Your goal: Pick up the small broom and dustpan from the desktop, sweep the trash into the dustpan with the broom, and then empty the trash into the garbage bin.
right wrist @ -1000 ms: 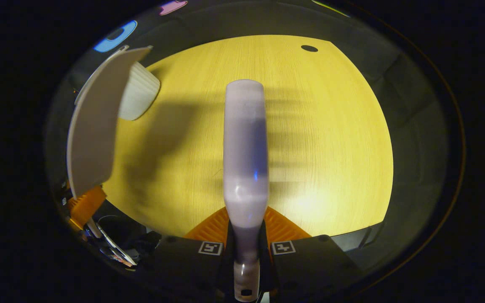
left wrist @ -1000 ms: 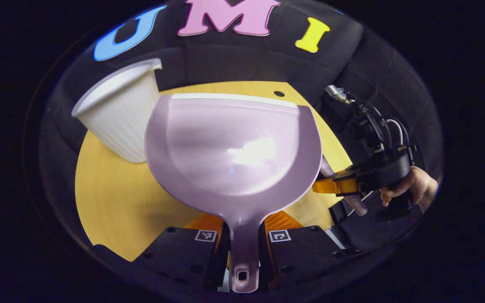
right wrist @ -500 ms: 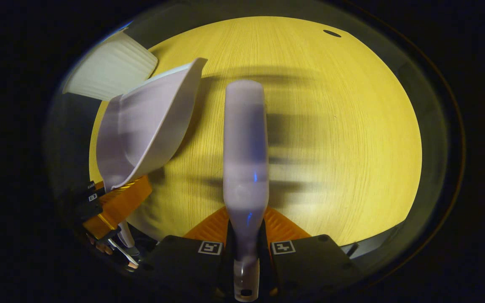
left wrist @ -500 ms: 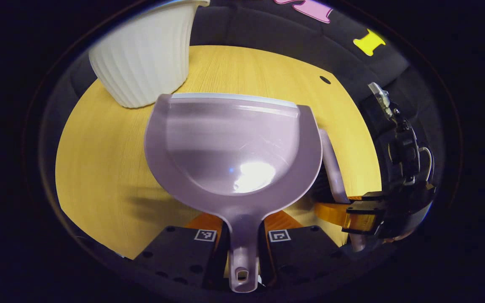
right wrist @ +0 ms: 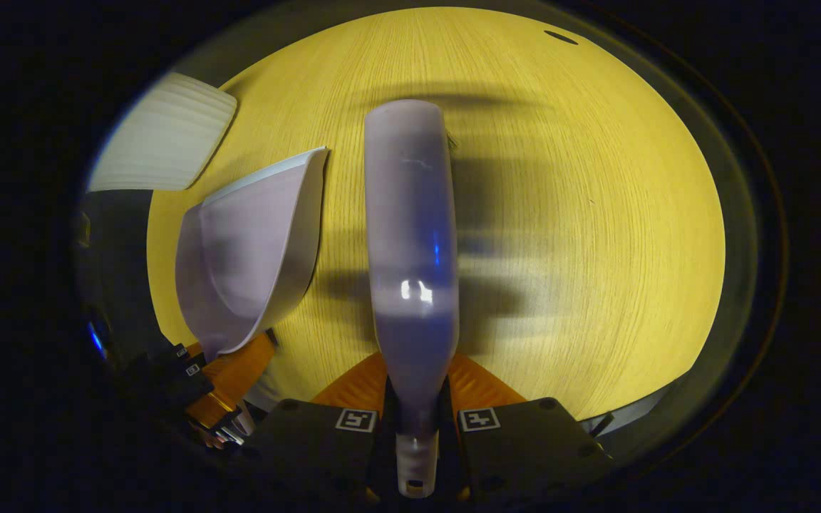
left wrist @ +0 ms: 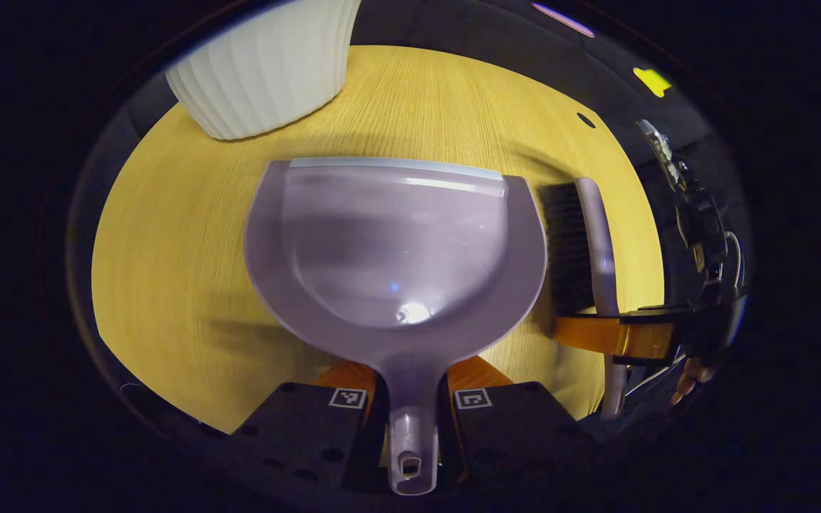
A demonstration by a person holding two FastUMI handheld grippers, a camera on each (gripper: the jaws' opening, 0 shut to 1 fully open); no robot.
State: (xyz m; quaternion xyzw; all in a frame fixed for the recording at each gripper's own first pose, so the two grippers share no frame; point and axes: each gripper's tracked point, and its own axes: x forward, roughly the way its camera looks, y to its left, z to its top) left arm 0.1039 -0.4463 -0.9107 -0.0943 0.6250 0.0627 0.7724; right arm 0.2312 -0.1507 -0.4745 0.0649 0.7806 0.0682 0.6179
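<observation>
Recording booth, black cloth wall (left wrist: 467, 28), wooden desktop (left wrist: 168, 235)

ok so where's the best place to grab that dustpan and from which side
By its narrow handle, from the rear, opposite the scoop's open lip. The dustpan widens into a broad curved pan, too wide for the jaws, while the handle is slim; the left gripper already clamps it there.
</observation>
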